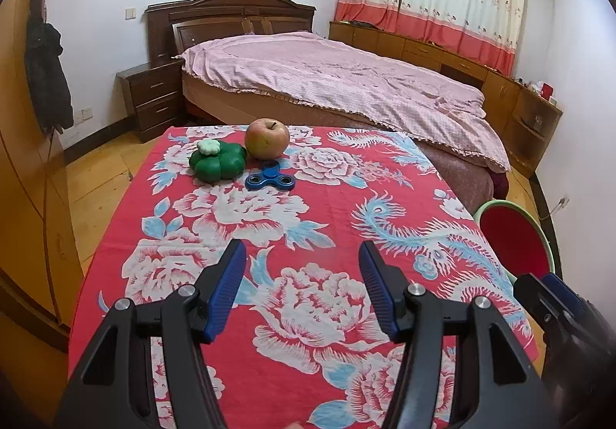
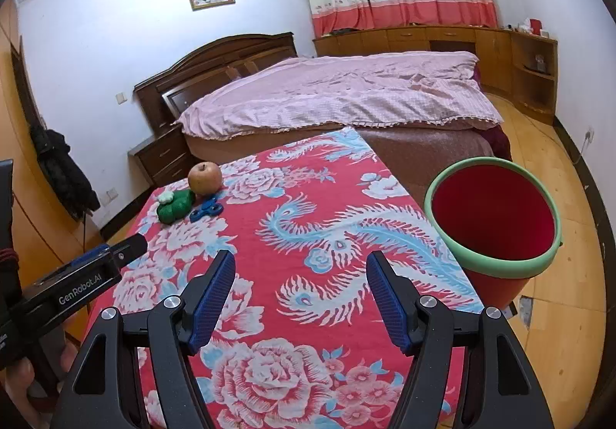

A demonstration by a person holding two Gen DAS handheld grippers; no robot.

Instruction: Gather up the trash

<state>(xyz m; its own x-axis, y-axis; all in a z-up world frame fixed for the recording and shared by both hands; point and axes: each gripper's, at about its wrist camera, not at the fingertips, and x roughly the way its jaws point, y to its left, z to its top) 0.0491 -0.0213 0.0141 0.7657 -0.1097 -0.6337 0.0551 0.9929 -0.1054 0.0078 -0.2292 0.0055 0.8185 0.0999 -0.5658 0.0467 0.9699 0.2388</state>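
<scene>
Both grippers hovered over the near end of a table (image 1: 338, 198) draped in a red floral cloth. The left gripper (image 1: 302, 267) had its jaws spread, nothing between them; the right gripper (image 2: 300, 277) likewise stood spread and empty. The items to collect sat clustered at the far end, at about 11 o'clock in the left wrist view: an apple (image 1: 267, 138), a green clover-shaped toy (image 1: 216, 160) just beside it, and a blue fidget spinner (image 1: 270, 178) lying flat nearest the grippers. The red bin with a green rim (image 2: 494, 225) stood off the table's edge at 3 o'clock in the right wrist view. The spinner probably called for a low, level approach with the pads straddling one lobe.
</scene>
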